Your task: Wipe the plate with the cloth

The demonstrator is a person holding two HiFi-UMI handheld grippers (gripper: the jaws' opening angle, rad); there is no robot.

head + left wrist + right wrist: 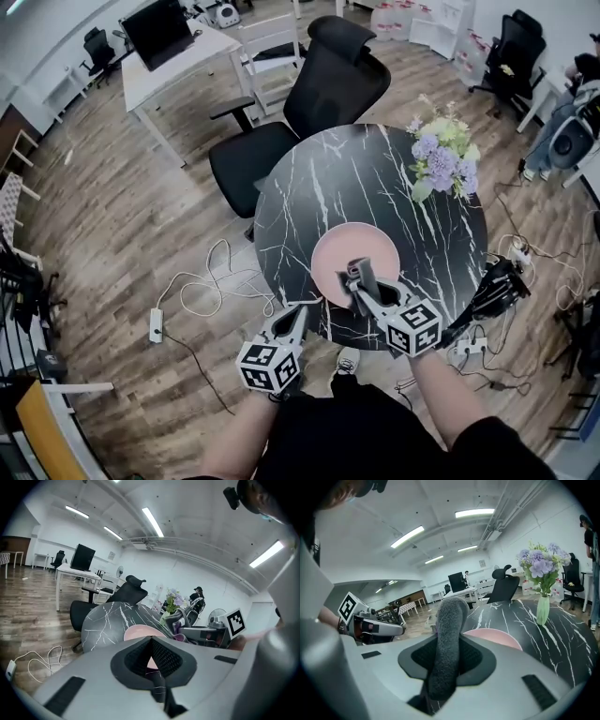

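Observation:
A pink plate (373,246) lies on the near part of the round black marble table (309,197). My right gripper (358,289) is shut on a rolled grey cloth (364,273), which sticks up over the plate's near rim. In the right gripper view the cloth (446,639) stands between the jaws in front of the plate (497,637). My left gripper (301,312) hovers at the table's near edge, left of the plate, shut with nothing in it. Its closed jaws (151,640) point toward the plate (139,631).
A vase of purple and white flowers (442,159) stands at the table's far right. A black office chair (319,94) is pushed up behind the table. White cables and a power strip (157,324) lie on the wooden floor at left. A white desk (178,66) stands farther back.

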